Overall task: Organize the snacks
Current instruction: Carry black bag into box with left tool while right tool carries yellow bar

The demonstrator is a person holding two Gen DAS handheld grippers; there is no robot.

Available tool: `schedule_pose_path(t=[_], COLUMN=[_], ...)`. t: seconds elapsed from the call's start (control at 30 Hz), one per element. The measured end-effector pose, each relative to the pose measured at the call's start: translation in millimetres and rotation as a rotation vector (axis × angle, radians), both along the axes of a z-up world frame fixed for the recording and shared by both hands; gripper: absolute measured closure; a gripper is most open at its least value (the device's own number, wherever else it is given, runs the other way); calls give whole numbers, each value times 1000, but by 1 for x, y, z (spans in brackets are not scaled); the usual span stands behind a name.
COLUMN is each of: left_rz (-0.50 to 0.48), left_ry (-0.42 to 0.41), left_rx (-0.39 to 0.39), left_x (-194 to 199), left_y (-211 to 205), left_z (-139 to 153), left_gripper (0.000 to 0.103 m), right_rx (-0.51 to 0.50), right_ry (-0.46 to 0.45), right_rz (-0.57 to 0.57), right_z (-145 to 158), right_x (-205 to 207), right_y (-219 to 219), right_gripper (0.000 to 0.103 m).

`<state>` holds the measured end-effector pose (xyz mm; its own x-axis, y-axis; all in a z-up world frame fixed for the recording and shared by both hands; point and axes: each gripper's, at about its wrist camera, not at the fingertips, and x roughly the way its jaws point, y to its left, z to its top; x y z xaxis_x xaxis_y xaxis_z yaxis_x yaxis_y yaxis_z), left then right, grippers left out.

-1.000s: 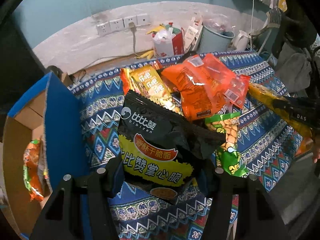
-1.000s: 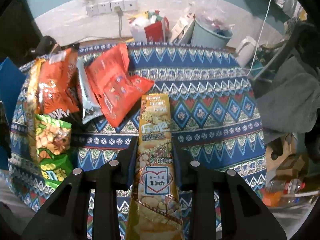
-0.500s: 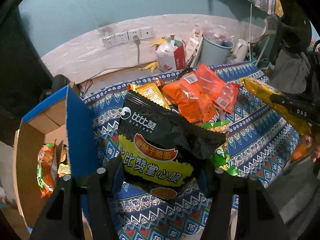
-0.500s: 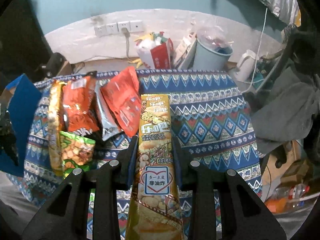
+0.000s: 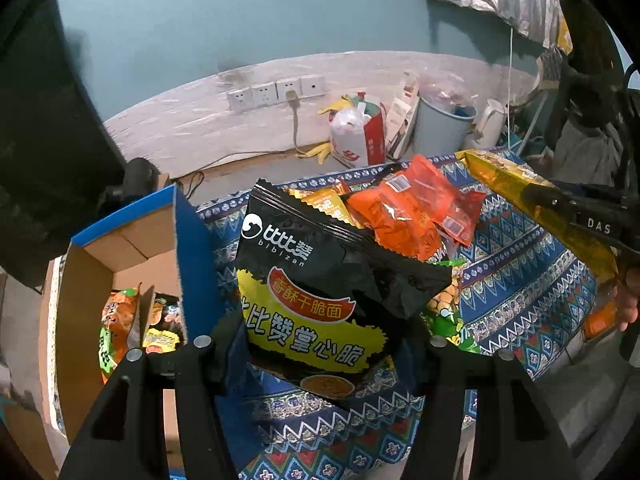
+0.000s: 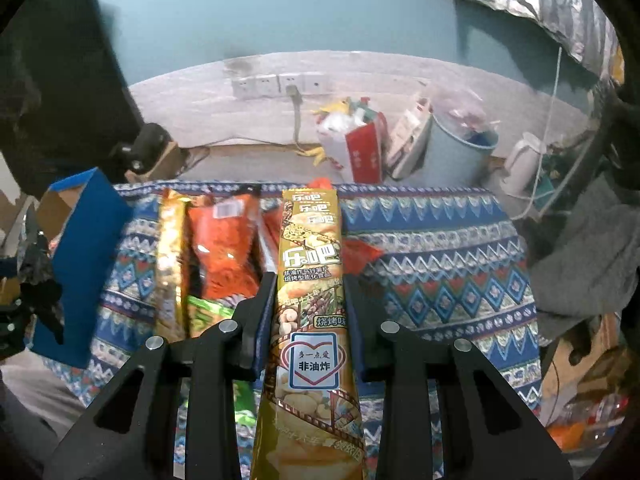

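My left gripper (image 5: 320, 344) is shut on a black and yellow snack bag (image 5: 320, 280) and holds it in the air above the patterned tablecloth (image 5: 520, 264), beside the open blue cardboard box (image 5: 192, 248). My right gripper (image 6: 308, 308) is shut on a long golden chip pack (image 6: 310, 292), also lifted above the table; it shows in the left wrist view (image 5: 532, 208) at the right. Orange bags (image 5: 404, 212), another golden pack (image 6: 170, 256) and a green bag (image 6: 208, 312) lie on the cloth.
The box holds several snack bags (image 5: 116, 320) at its bottom. Behind the table on the floor stand a red and white bag (image 6: 352, 144), a light blue bin (image 6: 460, 152) and a white kettle (image 6: 524, 160). A grey garment (image 6: 588, 248) hangs at the right.
Both grippers have risen with their snacks, so the table and wall look lower and farther. The box's inside shows more in the left wrist view.
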<state>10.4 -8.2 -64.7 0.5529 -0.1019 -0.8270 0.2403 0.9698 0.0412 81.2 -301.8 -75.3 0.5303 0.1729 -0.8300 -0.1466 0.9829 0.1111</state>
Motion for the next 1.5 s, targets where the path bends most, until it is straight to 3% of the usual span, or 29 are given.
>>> schedule_pose_path(t=[0.67,1.5], left_rz=[144,369], left_ry=[-25,47], left_rx=[-37,-50], left_x=[-5,-1], left_y=[81,182], left_z=[8,-21], left_gripper=[42,42], right_rx=[57,99], right_ry=[-68,-49], right_rz=[191,407], right_z=[35,28], right_x=[12,24], right_y=[103,243], right_gripper=[74,74])
